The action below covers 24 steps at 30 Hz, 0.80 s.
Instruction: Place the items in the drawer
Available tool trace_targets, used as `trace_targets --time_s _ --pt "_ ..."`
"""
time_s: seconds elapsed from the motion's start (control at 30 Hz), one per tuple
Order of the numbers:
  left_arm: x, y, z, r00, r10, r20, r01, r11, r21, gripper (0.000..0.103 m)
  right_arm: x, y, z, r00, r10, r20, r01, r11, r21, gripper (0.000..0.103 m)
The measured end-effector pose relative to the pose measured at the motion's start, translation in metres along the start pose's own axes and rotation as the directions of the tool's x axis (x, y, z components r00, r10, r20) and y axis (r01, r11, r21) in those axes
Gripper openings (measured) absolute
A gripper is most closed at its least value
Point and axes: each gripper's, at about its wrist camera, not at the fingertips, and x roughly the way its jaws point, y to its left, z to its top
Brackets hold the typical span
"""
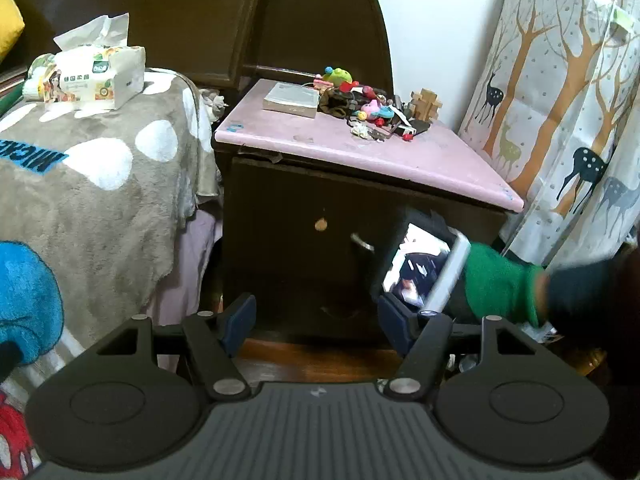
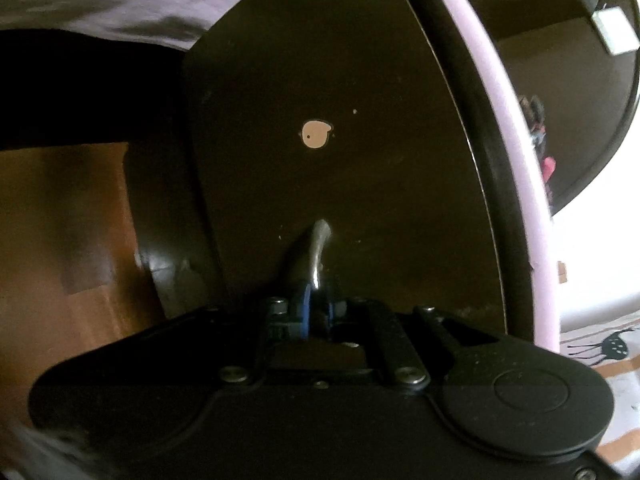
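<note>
A dark wooden nightstand [image 1: 320,240] with a pink top [image 1: 340,144] stands ahead; its drawer front [image 2: 340,160] carries a metal handle [image 2: 316,252]. My right gripper [image 2: 314,308] is shut on that handle, seen rotated in the right wrist view. In the left wrist view the same handle [image 1: 362,243] shows beside the right tool with its phone [image 1: 424,268], held by a hand in a green sleeve [image 1: 500,284]. My left gripper [image 1: 316,320] hangs open and empty low before the nightstand. A pile of small toys [image 1: 364,108] and a grey box [image 1: 292,98] lie on the pink top.
A bed with a grey spotted blanket [image 1: 100,184] and a tissue pack [image 1: 92,76] fills the left. A deer-print curtain [image 1: 560,100] hangs at the right. Brown wooden floor [image 1: 312,356] lies under the nightstand. A tan spot [image 2: 316,134] marks the drawer front.
</note>
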Motion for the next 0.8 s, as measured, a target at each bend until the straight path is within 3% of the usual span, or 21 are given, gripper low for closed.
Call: trace_targets --time_s 0.17,0.2,0.27,0.4,0.5,0.67,0.8 --pt "0.001 -0.002 0.001 1.0 0.009 -0.001 -0.009 1.0 0.002 0.067 0.005 0.002 -0.002 1.0 -0.001 0.027 0.002 0.998 -0.06 0.004" --pt "0.001 -0.003 0.0 1.0 0.01 -0.002 -0.01 1.0 0.006 0.067 0.003 -0.001 -0.003 1.0 0.015 0.018 -0.015 1.0 -0.027 0.004" --pt "0.001 -0.005 -0.001 1.0 0.014 -0.003 -0.014 1.0 0.015 0.067 -0.002 -0.009 -0.004 0.999 0.054 -0.004 -0.054 0.997 0.052 0.017" --pt "0.003 -0.009 -0.001 1.0 0.02 -0.01 -0.019 0.999 0.03 0.067 -0.011 -0.024 -0.006 0.99 0.135 -0.036 -0.124 0.97 0.211 0.055" --pt "0.004 -0.012 -0.001 1.0 0.025 -0.013 -0.024 0.999 0.04 0.067 -0.028 -0.039 -0.023 0.971 0.235 -0.05 -0.195 0.892 0.407 0.072" --pt "0.001 -0.021 -0.003 0.999 0.041 -0.012 -0.04 0.997 0.073 0.074 -0.069 -0.064 -0.056 0.928 0.367 -0.065 -0.227 0.695 0.682 0.078" --pt "-0.004 -0.033 -0.002 0.999 0.047 -0.002 -0.047 0.995 0.091 0.077 -0.119 -0.087 -0.08 0.93 0.366 -0.037 -0.186 0.555 0.811 0.082"
